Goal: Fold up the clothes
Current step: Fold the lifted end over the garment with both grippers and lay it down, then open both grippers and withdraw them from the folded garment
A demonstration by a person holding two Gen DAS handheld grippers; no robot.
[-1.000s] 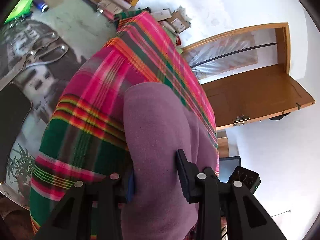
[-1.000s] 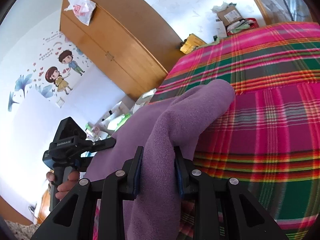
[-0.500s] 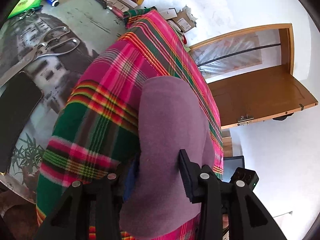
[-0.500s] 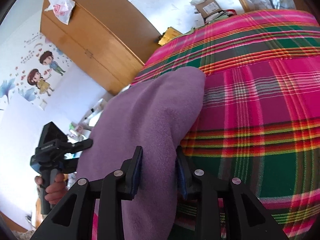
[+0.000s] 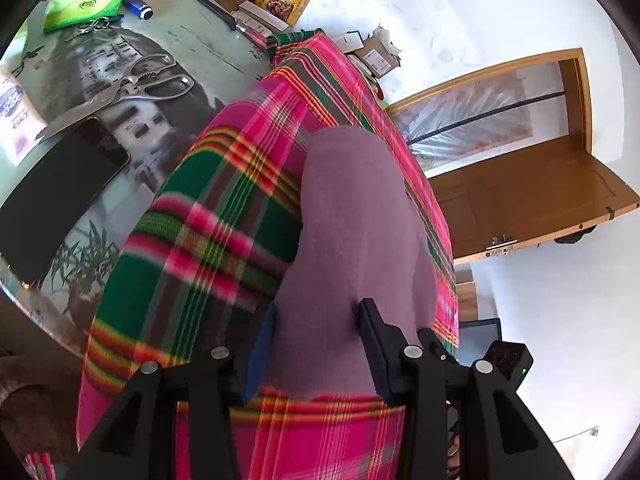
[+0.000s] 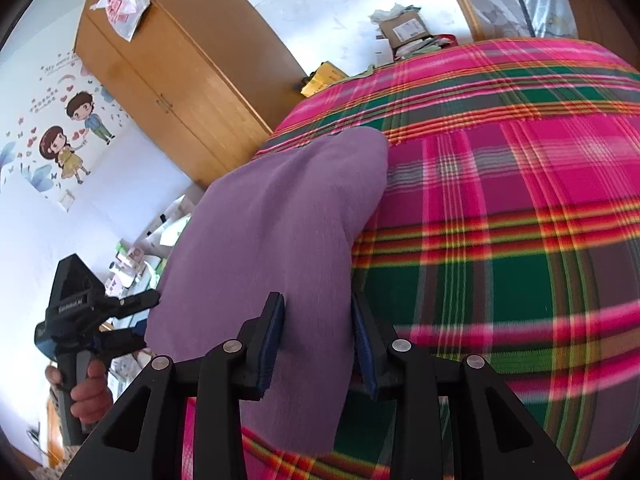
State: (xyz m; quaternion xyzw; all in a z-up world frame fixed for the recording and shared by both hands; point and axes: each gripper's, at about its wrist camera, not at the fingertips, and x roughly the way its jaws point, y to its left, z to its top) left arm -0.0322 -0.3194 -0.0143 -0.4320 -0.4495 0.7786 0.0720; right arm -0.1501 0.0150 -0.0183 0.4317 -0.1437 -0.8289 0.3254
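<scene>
A purple fleece garment (image 5: 356,216) lies lengthwise over a pink and green plaid cloth (image 5: 208,240) that covers the table. My left gripper (image 5: 316,344) is shut on the garment's near end, and the fabric bulges thickly between its fingers. The right wrist view shows the same purple garment (image 6: 280,220) on the plaid cloth (image 6: 500,220). There my right gripper (image 6: 318,340) is shut on another part of the near edge. The left gripper's body (image 6: 80,320) shows at the left of that view, held by a hand (image 6: 88,394).
On the bare tabletop left of the plaid cloth lie scissors (image 5: 132,88), a black phone (image 5: 56,196), a green packet (image 5: 80,4) and a blue lighter (image 5: 138,6). A wooden door (image 5: 528,204) stands to the right, and a wooden wardrobe (image 6: 180,80) is behind.
Both grippers have pulled back with the purple garment held. It now lies flatter and longer on the plaid cloth. More of the tabletop shows at the left.
</scene>
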